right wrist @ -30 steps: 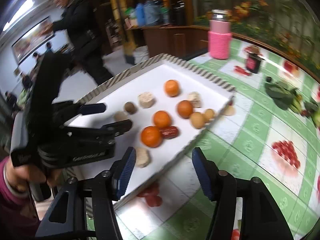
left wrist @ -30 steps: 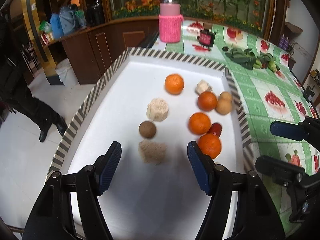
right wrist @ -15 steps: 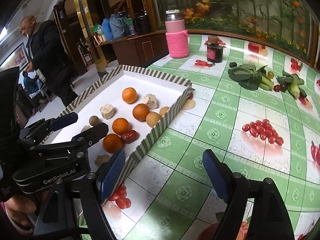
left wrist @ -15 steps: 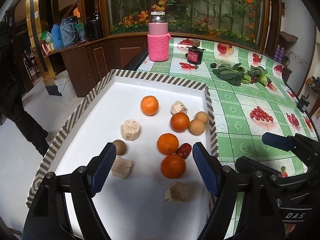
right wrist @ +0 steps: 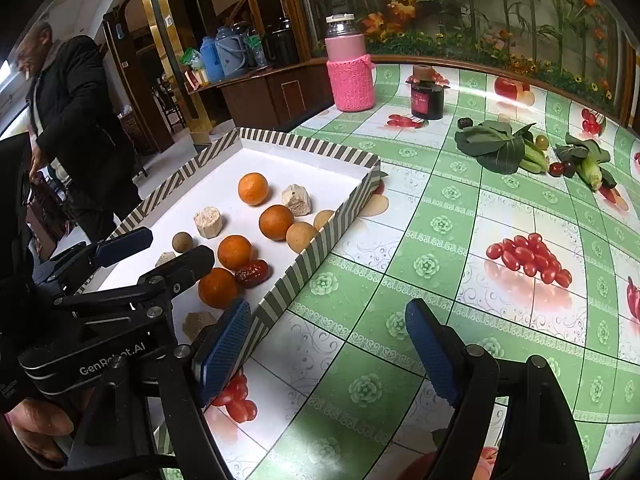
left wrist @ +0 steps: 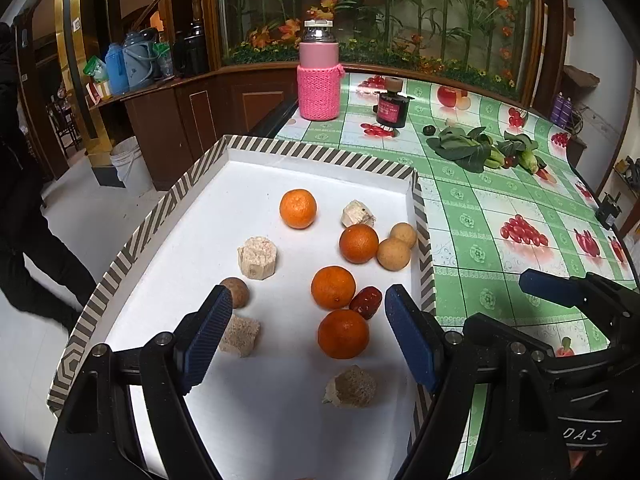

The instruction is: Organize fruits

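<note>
A white tray with a striped rim [left wrist: 320,154] holds several oranges, the nearest [left wrist: 343,334] beside a red date [left wrist: 366,302]. Two tan round fruits [left wrist: 394,254], a brown round one [left wrist: 236,292] and several beige chunks [left wrist: 257,257] also lie in it. My left gripper [left wrist: 306,316] hovers open over the tray's near end. The nearest orange shows between its fingers, untouched. My right gripper [right wrist: 326,320] stands open over the green tablecloth [right wrist: 440,224], just right of the tray's rim [right wrist: 312,256], with nothing between its pads.
At the table's far end stand a pink knit-covered bottle [left wrist: 319,80] and a dark jar [left wrist: 392,106]. Leafy greens [left wrist: 472,148] lie to their right. A person in a dark coat [right wrist: 76,120] stands on the floor left of the tray.
Both grippers' jaws have spread wider. The left one pulled back, bringing more of the tray into view. The right one swung right, off the tray and over the tablecloth.
</note>
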